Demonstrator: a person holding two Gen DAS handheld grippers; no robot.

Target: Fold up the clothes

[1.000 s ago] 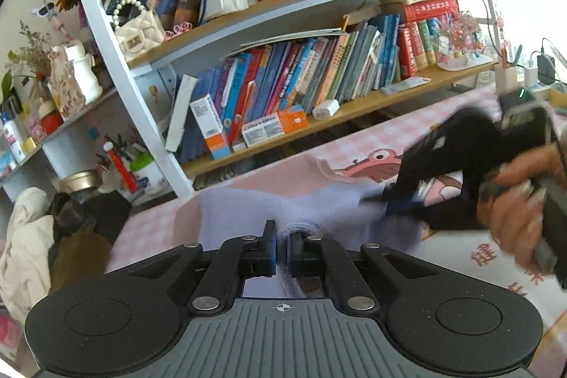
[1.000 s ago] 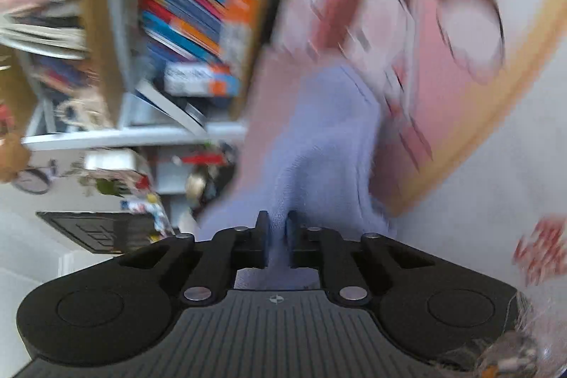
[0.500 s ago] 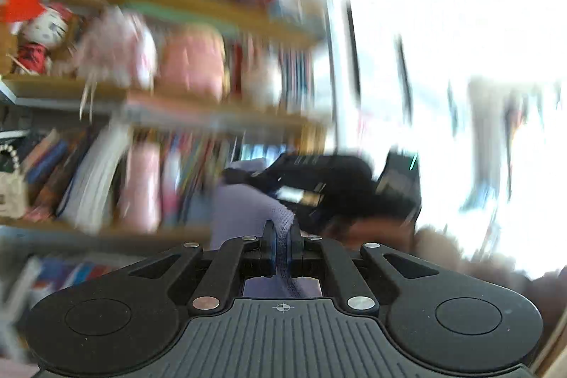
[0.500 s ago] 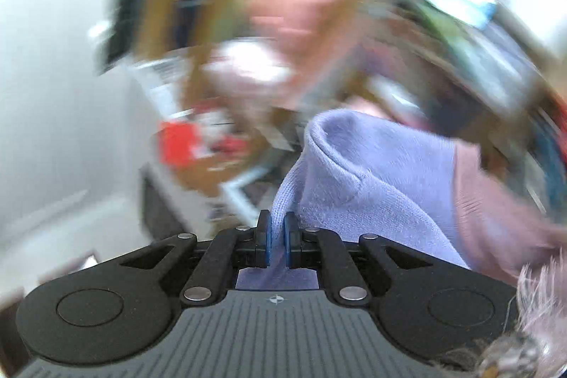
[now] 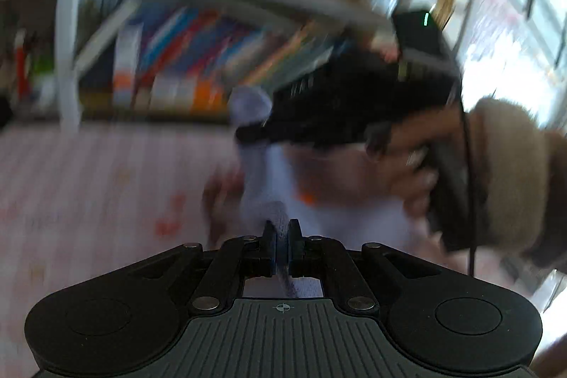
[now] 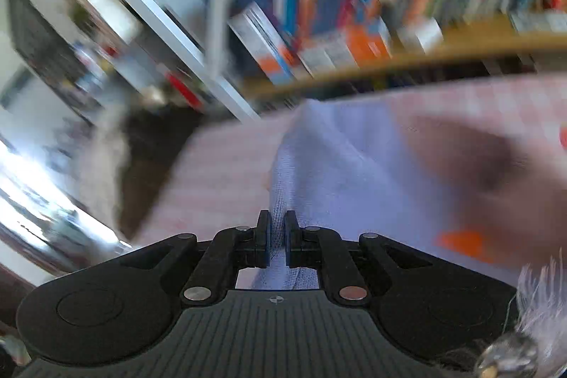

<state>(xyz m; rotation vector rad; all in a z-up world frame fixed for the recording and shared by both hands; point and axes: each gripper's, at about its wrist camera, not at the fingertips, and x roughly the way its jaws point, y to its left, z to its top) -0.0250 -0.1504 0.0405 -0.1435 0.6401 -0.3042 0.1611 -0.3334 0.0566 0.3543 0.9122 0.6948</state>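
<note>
A lavender knit garment point(image 5: 329, 211) with pink and orange parts hangs above the pink checked tablecloth point(image 5: 88, 186). My left gripper point(image 5: 282, 232) is shut on a ribbed edge of it. In the left wrist view the right gripper point(image 5: 255, 130), held by a hand in a furry brown cuff point(image 5: 503, 172), pinches another lavender corner higher up. In the right wrist view my right gripper point(image 6: 277, 229) is shut on the lavender fabric point(image 6: 340, 165), which drapes away to the right over the tablecloth point(image 6: 219, 176). Both views are blurred by motion.
A bookshelf point(image 5: 212, 59) full of coloured books point(image 6: 354, 6) stands right behind the table. A white upright post point(image 5: 67, 41) of the shelf rises at the left. Bright window light point(image 5: 514, 34) fills the right side, and dark clutter point(image 6: 149, 137) lies beyond the table's left end.
Both grippers, still clamped on the garment, swung up off the table and then tipped back down. The views rolled from shelves and window to the tablecloth, with the cloth hanging between the grippers.
</note>
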